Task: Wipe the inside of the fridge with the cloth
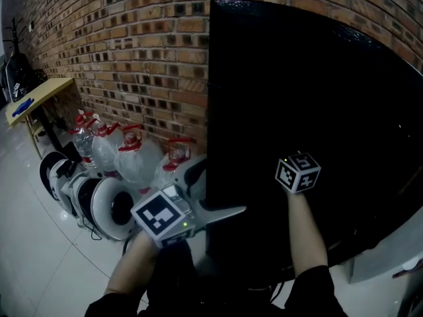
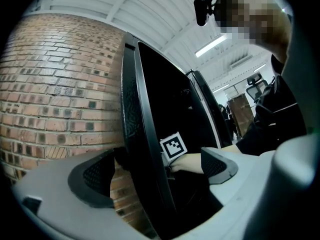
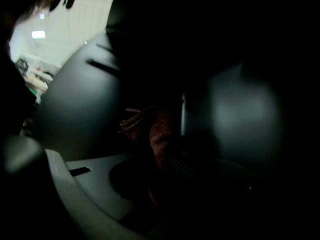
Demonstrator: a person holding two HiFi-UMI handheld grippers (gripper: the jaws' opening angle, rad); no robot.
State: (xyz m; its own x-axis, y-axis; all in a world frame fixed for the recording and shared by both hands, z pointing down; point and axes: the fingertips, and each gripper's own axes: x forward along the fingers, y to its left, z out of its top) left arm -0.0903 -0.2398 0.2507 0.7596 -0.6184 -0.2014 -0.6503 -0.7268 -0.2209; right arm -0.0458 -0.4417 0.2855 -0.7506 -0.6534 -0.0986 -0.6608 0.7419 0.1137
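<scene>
The black fridge stands against a brick wall with its door swung open. My left gripper straddles the door's edge with one finger on each side. In the left gripper view a gap shows between the door and the right pad, so the jaws stand open around the edge. My right gripper's marker cube shows in front of the dark fridge opening, and its jaws are hidden there. In the right gripper view the right gripper is shut on a reddish-brown cloth, bunched up against the dim inner wall.
Several large water bottles with red caps stand by the brick wall left of the fridge. White round-wheeled devices lie on the tiled floor in front of them. A yellow table is at the far left.
</scene>
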